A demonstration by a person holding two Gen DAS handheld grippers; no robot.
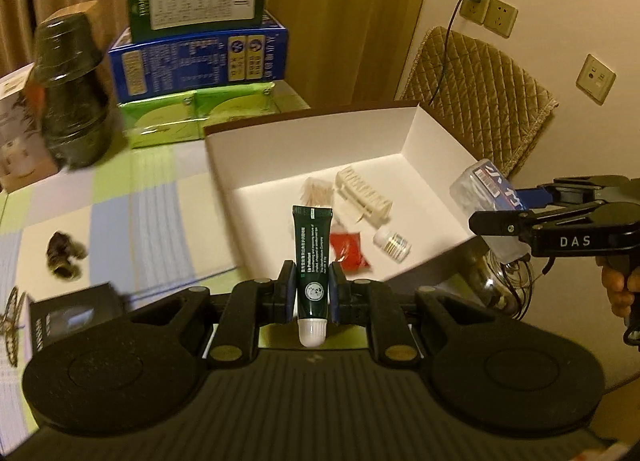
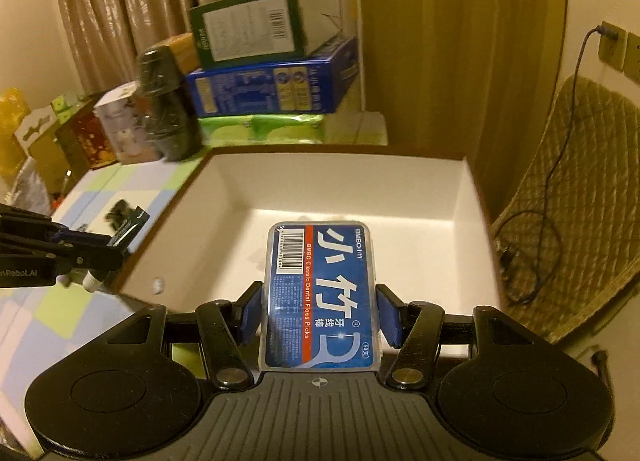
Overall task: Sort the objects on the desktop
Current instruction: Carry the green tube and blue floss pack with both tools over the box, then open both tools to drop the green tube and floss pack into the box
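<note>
My left gripper [image 1: 313, 289] is shut on a dark green tube with a white cap [image 1: 312, 257], held just before the near edge of the open white box [image 1: 288, 149]. The box holds a toothpick bundle [image 1: 318, 191], a cream plastic piece [image 1: 362, 197], a red sachet [image 1: 348, 249] and a small white bottle [image 1: 392, 245]. My right gripper [image 2: 320, 309] is shut on a blue dental floss pick box [image 2: 322, 293], held over the white box [image 2: 400, 181]. In the left wrist view it [image 1: 486, 191] hangs at the box's right wall.
Stacked green, blue and lime boxes [image 1: 200, 49] and a dark wrapped cylinder [image 1: 72, 89] stand at the back. A dark clip [image 1: 64, 257] and a black box [image 1: 72, 317] lie on the checked tablecloth at left. A quilted chair [image 1: 480, 101] stands right.
</note>
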